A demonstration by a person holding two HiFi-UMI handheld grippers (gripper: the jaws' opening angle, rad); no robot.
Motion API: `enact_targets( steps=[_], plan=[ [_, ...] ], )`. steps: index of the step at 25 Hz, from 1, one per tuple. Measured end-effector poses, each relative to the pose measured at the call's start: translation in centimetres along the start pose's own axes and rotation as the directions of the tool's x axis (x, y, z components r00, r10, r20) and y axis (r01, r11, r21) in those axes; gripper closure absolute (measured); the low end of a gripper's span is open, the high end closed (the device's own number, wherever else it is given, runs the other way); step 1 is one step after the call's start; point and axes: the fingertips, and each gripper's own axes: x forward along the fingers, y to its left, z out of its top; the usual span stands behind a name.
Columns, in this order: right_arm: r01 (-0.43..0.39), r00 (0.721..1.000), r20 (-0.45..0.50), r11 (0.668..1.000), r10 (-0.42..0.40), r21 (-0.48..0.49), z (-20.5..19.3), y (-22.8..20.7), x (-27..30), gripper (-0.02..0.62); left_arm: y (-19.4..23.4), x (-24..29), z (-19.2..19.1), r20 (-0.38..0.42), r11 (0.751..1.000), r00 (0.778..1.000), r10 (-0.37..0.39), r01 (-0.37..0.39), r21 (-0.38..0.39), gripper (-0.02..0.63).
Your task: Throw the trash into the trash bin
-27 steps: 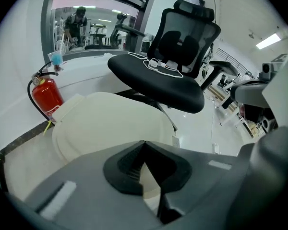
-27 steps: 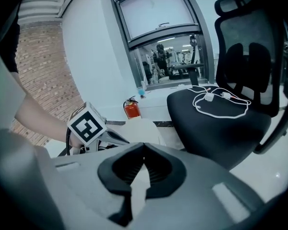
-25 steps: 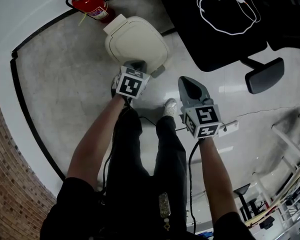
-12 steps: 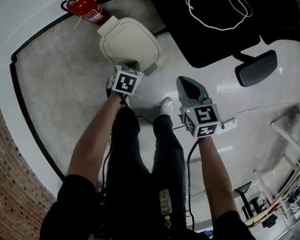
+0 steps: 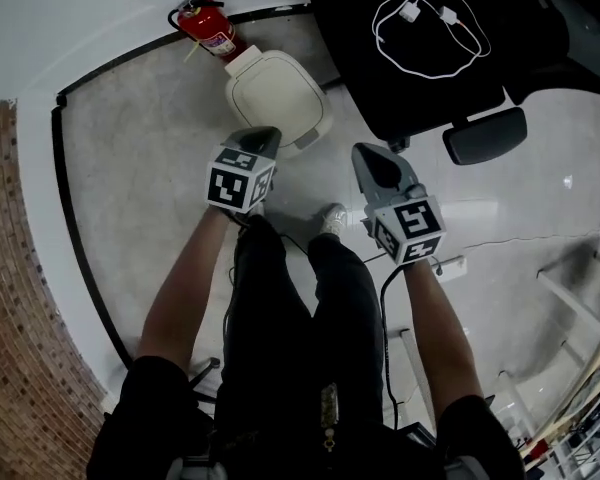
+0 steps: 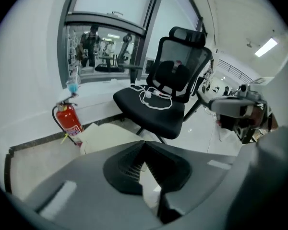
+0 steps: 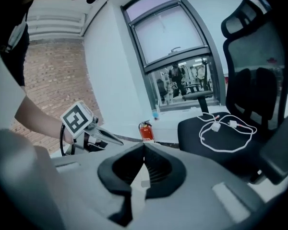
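Left gripper view: my left gripper (image 6: 144,145) has its jaws pressed together, empty, and my right gripper (image 7: 144,147) is the same. Both have lifted since a second ago, away from the cream trash bin (image 5: 278,93), lid down. No trash shows; I judge it already inside.

The trash bin (image 5: 277,96) stands between fire extinguisher (image 5: 208,30) and chair (image 5: 360,28), a cable (image 5: 411,11) lying on the chair.

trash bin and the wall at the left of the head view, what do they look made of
Trash bin: likely cream plastic, smooth and matte, with rounded moulded corners. Wall: apparently red brick, rough, with pale mortar lines between courses.
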Motion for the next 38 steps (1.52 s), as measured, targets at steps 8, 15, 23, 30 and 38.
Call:
enact_targets(
  steps=[8,15,23,30,38],
  plan=[
    [-0.031,0.986,0.163,0.997,0.02,0.066,10.3,5.0,-4.0,0.592,-4.5,-11.9,9.0,0.226,0.997,0.974,0.003,-0.02,0.072,0.6],
    [-0.001,0.957,0.29,1.0,0.0,0.002,17.9,13.0,-8.9,0.592,-8.1,-22.7,12.5,0.37,0.968,0.92,-0.129,0.036,0.247,0.6],
    [0.089,0.956,0.287,0.994,-0.065,-0.07,19.6,23.3,-13.8,0.594,-9.6,-35.2,9.5,0.461,0.967,0.872,-0.164,0.05,0.249,0.598],
    [0.096,0.935,0.352,0.984,-0.038,-0.148,21.7,30.6,-17.9,0.594,-12.3,-42.9,8.2,0.538,0.954,0.811,-0.231,0.08,0.29,0.6],
    [0.083,0.911,0.412,0.977,0.004,-0.194,23.8,36.2,-21.2,0.594,-13.9,-48.6,7.7,0.569,0.94,0.783,-0.249,0.054,0.337,0.598]
  ],
)
